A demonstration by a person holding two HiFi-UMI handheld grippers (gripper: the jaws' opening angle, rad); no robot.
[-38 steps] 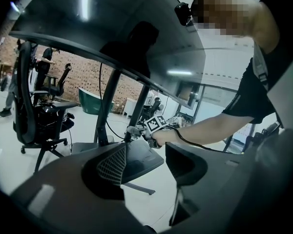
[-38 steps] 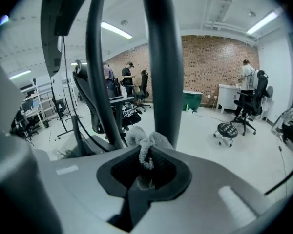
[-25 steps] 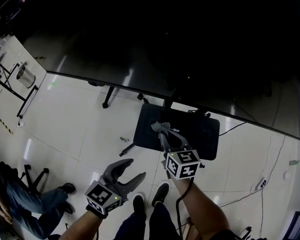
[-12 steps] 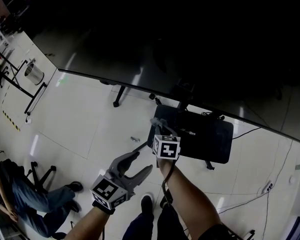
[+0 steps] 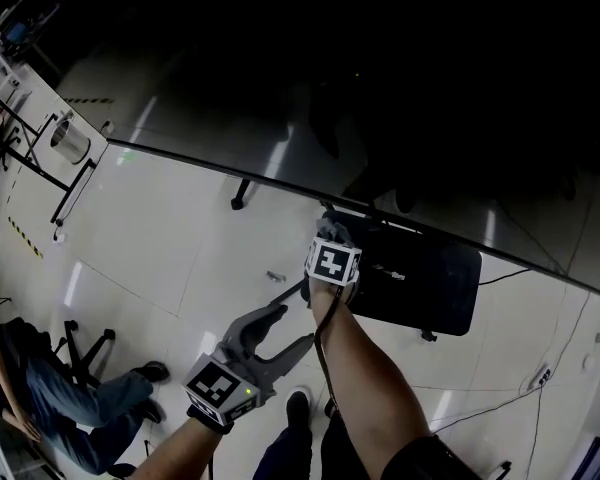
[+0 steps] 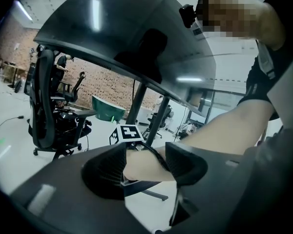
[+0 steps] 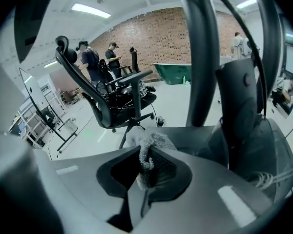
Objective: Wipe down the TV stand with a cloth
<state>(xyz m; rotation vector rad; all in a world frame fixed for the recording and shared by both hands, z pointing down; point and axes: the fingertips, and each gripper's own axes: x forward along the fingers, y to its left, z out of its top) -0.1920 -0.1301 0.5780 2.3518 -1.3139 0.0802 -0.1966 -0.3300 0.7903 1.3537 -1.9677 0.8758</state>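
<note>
Right gripper [image 5: 329, 233] pinching grey cloth [image 7: 147, 143], which sits bunched between jaws. Cloth at left edge of TV stand base [image 5: 435, 286], near post [image 7: 201, 57]. Left gripper [image 5: 292, 328] jaws spread, nothing gripped, over floor [image 5: 180, 238], apart from stand.

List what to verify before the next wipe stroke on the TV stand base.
1. Cloth clamped in right gripper: ok.
2. Cloth at the near edge of the stand base: ok.
3. Cloth pressed onto the base: cannot tell.
4. Left gripper open and empty: ok.
5. Left gripper apart from the right forearm: cannot tell, they look close.
</note>
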